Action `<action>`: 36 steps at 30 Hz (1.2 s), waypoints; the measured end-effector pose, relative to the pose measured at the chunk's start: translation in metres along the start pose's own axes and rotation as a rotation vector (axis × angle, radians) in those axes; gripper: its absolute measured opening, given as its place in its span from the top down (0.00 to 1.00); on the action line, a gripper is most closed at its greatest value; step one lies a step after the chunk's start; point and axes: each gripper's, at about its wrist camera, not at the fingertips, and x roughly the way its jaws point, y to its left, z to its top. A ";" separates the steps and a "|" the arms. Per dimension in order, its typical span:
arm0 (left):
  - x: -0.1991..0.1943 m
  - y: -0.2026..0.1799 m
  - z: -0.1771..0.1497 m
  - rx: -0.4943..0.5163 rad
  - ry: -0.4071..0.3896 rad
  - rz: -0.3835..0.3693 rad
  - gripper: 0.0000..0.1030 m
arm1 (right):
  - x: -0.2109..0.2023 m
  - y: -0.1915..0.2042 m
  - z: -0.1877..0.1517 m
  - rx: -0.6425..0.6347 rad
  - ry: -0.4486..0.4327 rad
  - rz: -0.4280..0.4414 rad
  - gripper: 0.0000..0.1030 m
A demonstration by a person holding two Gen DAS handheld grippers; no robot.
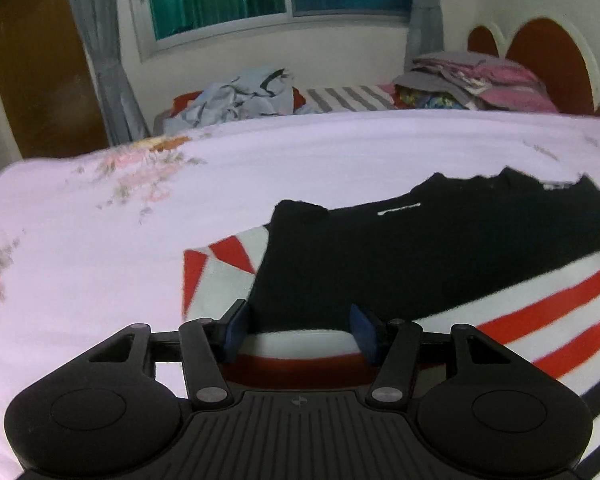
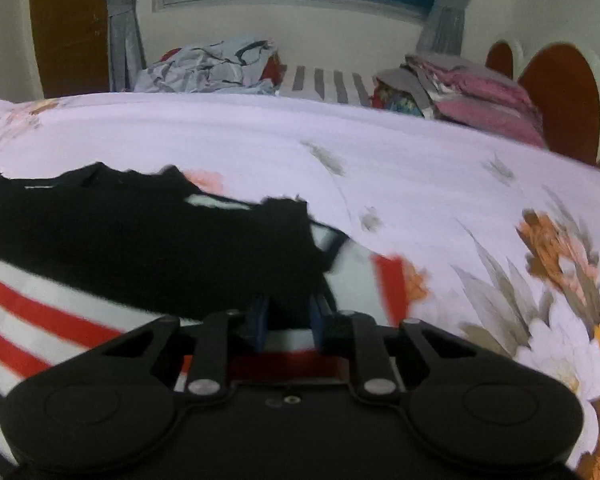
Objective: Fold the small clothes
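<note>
A small shirt lies spread on the bed: black upper part (image 1: 420,248) with a white logo, and white lower part with red stripes (image 1: 540,320). It also shows in the right wrist view (image 2: 140,248). My left gripper (image 1: 302,330) is open, its blue pads straddling the shirt's left side where black meets white. My right gripper (image 2: 290,322) stands partly open, its blue pads a narrow gap apart over the shirt's right side near the red-trimmed sleeve (image 2: 388,284). The cloth runs under both grippers.
The bed has a pale floral sheet (image 1: 100,260). At its far edge lie a crumpled light-blue pile (image 1: 240,96), a striped cloth (image 1: 348,98) and a stack of folded pink and grey clothes (image 1: 472,80). A headboard (image 1: 548,64) stands at right.
</note>
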 end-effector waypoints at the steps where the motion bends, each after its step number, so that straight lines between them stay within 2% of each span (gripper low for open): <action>1: -0.002 -0.004 0.002 0.012 0.004 0.028 0.45 | -0.002 0.005 0.003 -0.020 0.006 -0.018 0.82; 2: -0.006 -0.008 0.006 0.002 0.001 0.051 0.45 | -0.006 0.011 0.007 -0.014 -0.003 -0.031 0.80; 3: -0.016 -0.013 0.008 -0.007 -0.024 0.054 0.45 | -0.014 0.018 0.010 -0.002 -0.035 -0.038 0.68; 5: -0.033 -0.031 0.016 -0.023 -0.068 0.005 0.45 | -0.028 0.035 0.009 0.013 -0.095 0.023 0.63; 9: -0.039 -0.081 0.017 0.018 -0.044 -0.104 0.45 | -0.034 0.078 0.001 -0.005 -0.068 0.173 0.65; 12: -0.036 -0.105 0.008 0.040 0.006 -0.138 0.45 | -0.028 0.101 -0.008 -0.039 -0.027 0.215 0.64; 14: -0.036 -0.107 -0.001 0.045 0.006 -0.125 0.44 | -0.026 0.105 -0.015 -0.074 -0.010 0.214 0.63; 16: -0.040 -0.093 -0.007 0.001 0.010 -0.131 0.43 | -0.034 0.099 -0.021 -0.093 -0.015 0.205 0.64; 17: -0.042 -0.083 -0.010 -0.005 0.012 -0.111 0.43 | -0.034 0.090 -0.024 -0.084 -0.012 0.194 0.64; 19: -0.047 -0.059 -0.020 -0.011 0.018 -0.061 0.42 | -0.043 0.066 -0.032 -0.045 -0.002 0.122 0.65; 21: -0.054 -0.031 -0.036 -0.042 0.021 -0.019 0.27 | -0.048 0.033 -0.045 0.027 0.038 0.051 0.66; 23: -0.057 -0.014 -0.048 -0.055 0.032 -0.011 0.27 | -0.057 0.010 -0.058 0.056 0.037 0.052 0.73; 24: -0.056 -0.015 -0.046 -0.037 0.035 -0.010 0.27 | -0.060 0.009 -0.059 0.047 0.045 0.053 0.73; 26: -0.061 -0.031 -0.038 -0.003 0.037 0.042 0.27 | -0.068 0.018 -0.056 0.014 0.056 0.017 0.72; 27: -0.068 -0.038 -0.034 -0.001 0.013 0.035 0.27 | -0.074 0.025 -0.052 0.019 0.030 0.004 0.67; 29: -0.084 -0.060 -0.029 -0.016 -0.033 -0.027 0.27 | -0.093 0.040 -0.047 0.034 -0.024 0.058 0.65; 31: -0.092 -0.083 -0.028 -0.004 -0.040 -0.067 0.27 | -0.099 0.063 -0.047 0.026 -0.018 0.139 0.67; 34: -0.091 -0.114 -0.030 -0.007 -0.003 -0.121 0.27 | -0.097 0.097 -0.050 -0.004 0.007 0.188 0.67; 36: -0.088 -0.128 -0.039 0.005 0.040 -0.127 0.27 | -0.092 0.110 -0.057 -0.022 0.058 0.168 0.67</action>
